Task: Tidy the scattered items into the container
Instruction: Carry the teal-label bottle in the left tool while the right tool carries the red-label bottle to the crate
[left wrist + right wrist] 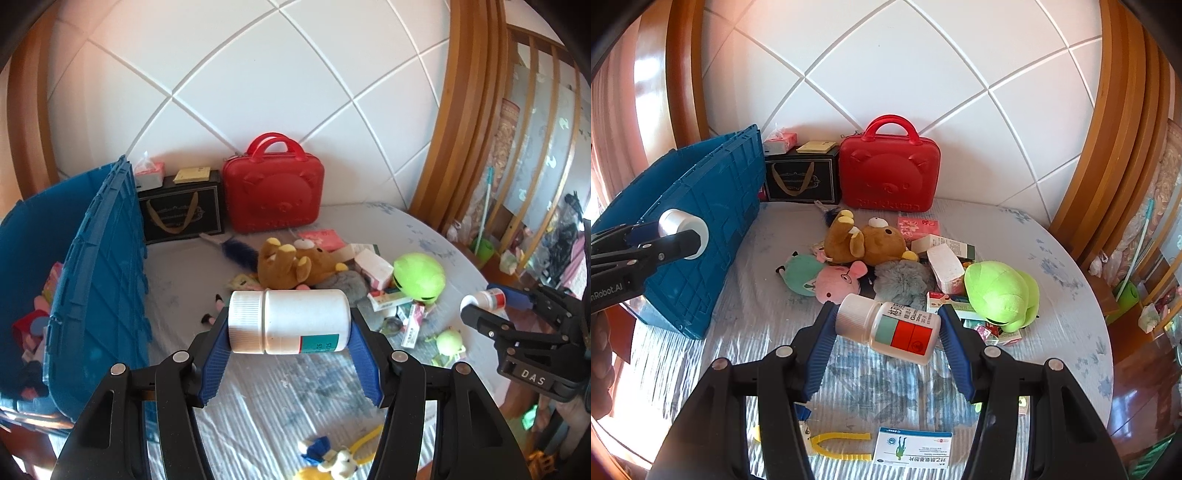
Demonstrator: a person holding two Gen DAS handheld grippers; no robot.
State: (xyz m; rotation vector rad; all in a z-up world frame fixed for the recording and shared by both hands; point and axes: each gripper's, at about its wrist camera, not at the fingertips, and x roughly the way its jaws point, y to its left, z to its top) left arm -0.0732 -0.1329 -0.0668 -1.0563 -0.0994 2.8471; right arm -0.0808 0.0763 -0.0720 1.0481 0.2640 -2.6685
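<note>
- Bright daylight, warm pink cast on the white wall (277,74) at upper left.
- Glare on the polished wooden frame (646,96) left of the right gripper.
- Strong fisheye bending; corners vignetted black.
- Centre sharp, edges softer.

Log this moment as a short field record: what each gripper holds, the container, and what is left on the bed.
left gripper: shut on a white plastic pill bottle with a teal label, held sideways, cap to the left
right gripper: shut on a white plastic pill bottle with a red and green label, tilted
container: open blue plastic crate at left, some items already inside
left on bed: brown bear plush, green frog plush, small medicine boxes
backdrop: red bear-face case
</note>
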